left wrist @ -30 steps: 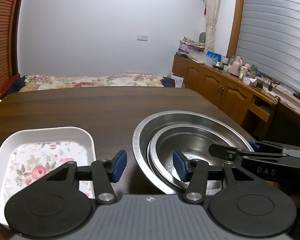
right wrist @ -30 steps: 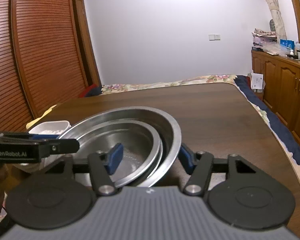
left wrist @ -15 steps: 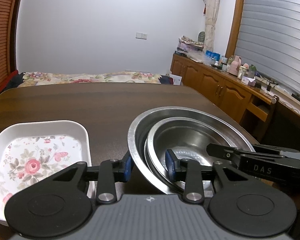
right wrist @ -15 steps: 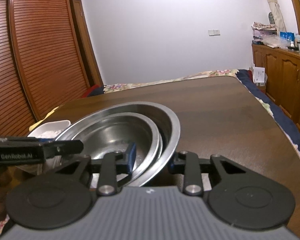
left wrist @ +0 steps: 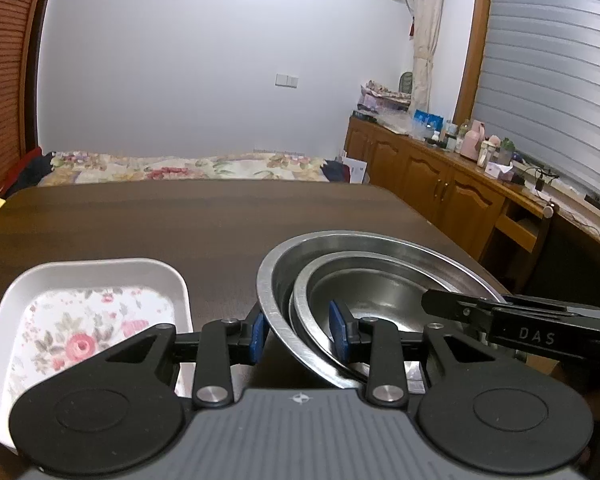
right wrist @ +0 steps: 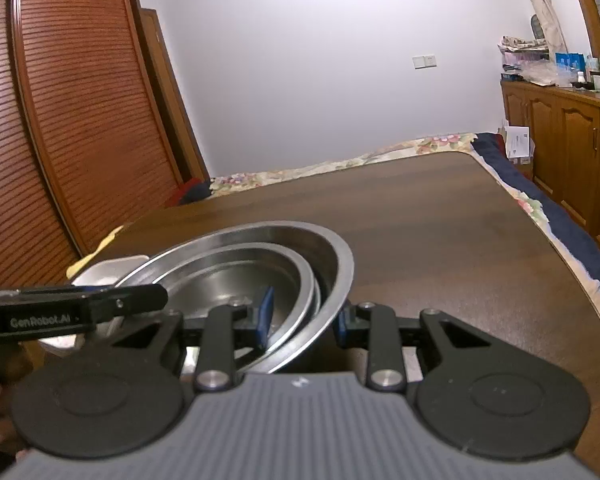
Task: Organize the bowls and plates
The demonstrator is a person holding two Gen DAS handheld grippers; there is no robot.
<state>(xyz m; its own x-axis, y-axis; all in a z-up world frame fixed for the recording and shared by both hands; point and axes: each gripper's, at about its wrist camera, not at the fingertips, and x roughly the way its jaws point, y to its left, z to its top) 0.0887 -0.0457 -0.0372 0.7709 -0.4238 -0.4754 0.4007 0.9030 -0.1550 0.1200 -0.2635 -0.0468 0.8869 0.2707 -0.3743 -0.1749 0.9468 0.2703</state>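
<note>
Nested steel bowls (left wrist: 364, 292) sit on the dark worktop (left wrist: 180, 220) beside a floral dish (left wrist: 80, 320); left tool (left wrist: 298, 332) clamps their left rim. Right tool (right wrist: 302, 320) pinches the right rim; both jaws have just been closing.

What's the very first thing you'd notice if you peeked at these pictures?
The shiny steel bowls, nested one inside another on the dark wooden table. The left gripper pinches their rims on one side and the right gripper on the other, each with a blue-padded finger inside and one outside. Beside them, left in the left wrist view, lies a white flowered tray.
</note>
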